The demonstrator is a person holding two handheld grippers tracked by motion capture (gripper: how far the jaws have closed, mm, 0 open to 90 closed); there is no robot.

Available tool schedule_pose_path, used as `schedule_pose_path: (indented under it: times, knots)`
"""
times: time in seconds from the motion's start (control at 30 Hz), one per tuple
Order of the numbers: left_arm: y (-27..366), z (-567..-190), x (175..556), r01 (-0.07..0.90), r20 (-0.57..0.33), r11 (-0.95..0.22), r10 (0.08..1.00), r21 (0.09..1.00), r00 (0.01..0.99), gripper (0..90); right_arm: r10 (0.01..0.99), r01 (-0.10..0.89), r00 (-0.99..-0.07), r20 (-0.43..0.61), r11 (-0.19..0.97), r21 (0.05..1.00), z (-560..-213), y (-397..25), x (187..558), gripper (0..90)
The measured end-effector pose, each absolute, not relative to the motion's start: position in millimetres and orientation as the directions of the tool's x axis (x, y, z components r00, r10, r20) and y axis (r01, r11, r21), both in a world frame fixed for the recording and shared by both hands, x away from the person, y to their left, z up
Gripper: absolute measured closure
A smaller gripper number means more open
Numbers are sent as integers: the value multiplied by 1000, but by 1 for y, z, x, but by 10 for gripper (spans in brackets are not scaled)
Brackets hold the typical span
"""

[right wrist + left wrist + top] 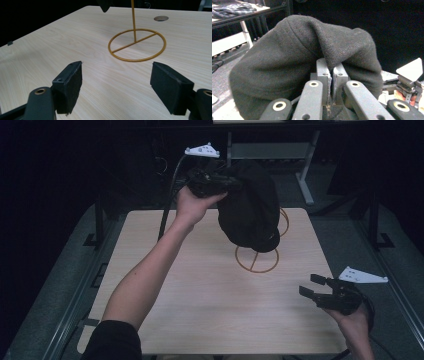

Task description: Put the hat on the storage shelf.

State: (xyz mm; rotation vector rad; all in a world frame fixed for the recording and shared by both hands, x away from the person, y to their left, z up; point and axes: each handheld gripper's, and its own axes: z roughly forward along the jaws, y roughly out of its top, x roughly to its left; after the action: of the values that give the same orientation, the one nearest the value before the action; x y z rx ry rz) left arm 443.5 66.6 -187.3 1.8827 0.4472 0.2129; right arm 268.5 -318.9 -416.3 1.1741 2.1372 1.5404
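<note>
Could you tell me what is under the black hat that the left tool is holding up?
Under the black hat stands a gold wire stand: its ring base rests on the table. The stand's upper part is covered by the hat, held by the left tool.

Black cloth cap [248, 210]: soft woven fabric, crumpled, pinched at one fold, hanging brim-down in the air above the gold wire stand [257, 259].

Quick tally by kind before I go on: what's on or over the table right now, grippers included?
Black hat: 1
Gold wire stand: 1
Grippers: 2, the left gripper shut on the hat, the right gripper open over the table
Total: 4
</note>
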Motion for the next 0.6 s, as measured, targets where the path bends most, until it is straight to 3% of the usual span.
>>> schedule_pose_path:
  times: [0.37,0.6]
  knots:
    - [16,-188,451,171,1,-403,394,899,919,873,734,479,-631,251,113,871,-422,-322,270,253]
    - [-3,-198,467,230,-40,-423,412,877,910,872,737,477,-630,245,118,871,-423,-323,271,254]
